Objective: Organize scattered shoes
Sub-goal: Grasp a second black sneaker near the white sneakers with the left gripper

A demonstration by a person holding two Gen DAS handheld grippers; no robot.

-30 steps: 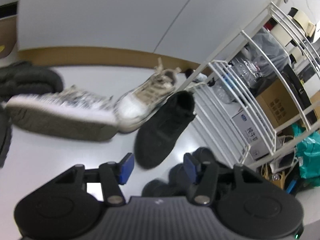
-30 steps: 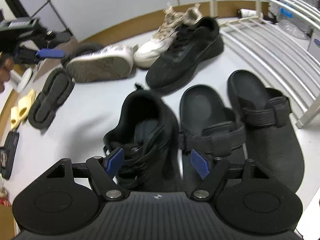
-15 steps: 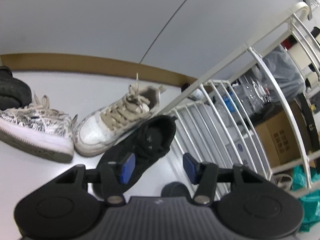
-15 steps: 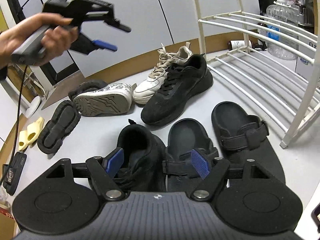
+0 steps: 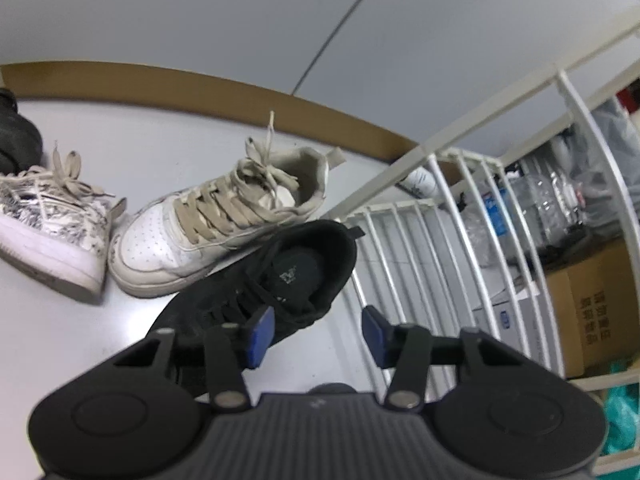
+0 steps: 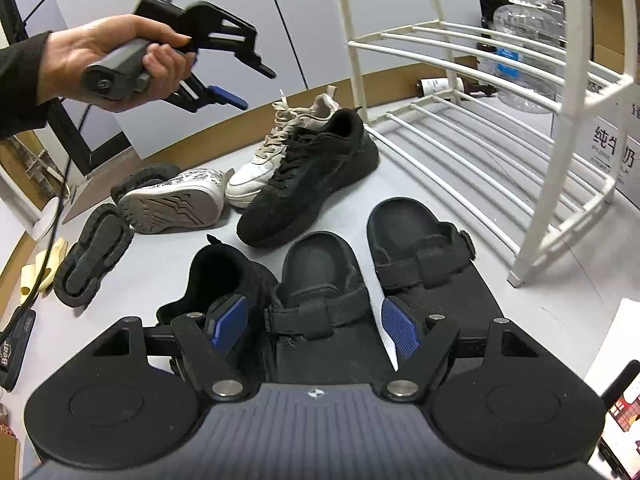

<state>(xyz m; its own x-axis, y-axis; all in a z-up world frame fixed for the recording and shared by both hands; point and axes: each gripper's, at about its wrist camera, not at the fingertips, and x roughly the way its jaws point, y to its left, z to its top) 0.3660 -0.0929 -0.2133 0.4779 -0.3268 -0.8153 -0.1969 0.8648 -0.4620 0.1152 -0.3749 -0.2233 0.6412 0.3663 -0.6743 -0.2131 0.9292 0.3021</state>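
Currently, white wire shoe rack (image 6: 472, 136) is the largest item and serves as reference; it stands on the pale floor (image 6: 168, 256). Just beside its lower tier: black lace-up sneaker (image 6: 308, 184), upright, suede-like upper, black laces, heel toward the rack. Touching its far side is a white sneaker (image 5: 216, 224) with beige laces, scuffed toe. Farther from the rack: a patterned white sneaker (image 6: 176, 204) tipped on its side, grey sole showing. In front of the rack, a pair of black strapped clogs (image 6: 420, 248) side by side, a second black sneaker (image 6: 224, 276) just beside them.

Left tongs (image 5: 316, 330): closing, nothing between the blue pads; black sneaker's heel opening lies just beyond them. Right tongs (image 6: 310, 330): spread wide, hovering over the near clog, gripping nothing.

Right wrist view alone shows the clogs, the second black sneaker, an overturned black shoe (image 6: 94, 256) and the person's hand (image 6: 116, 60) carrying the left tongs. Left wrist view alone shows the black sneaker's insole.
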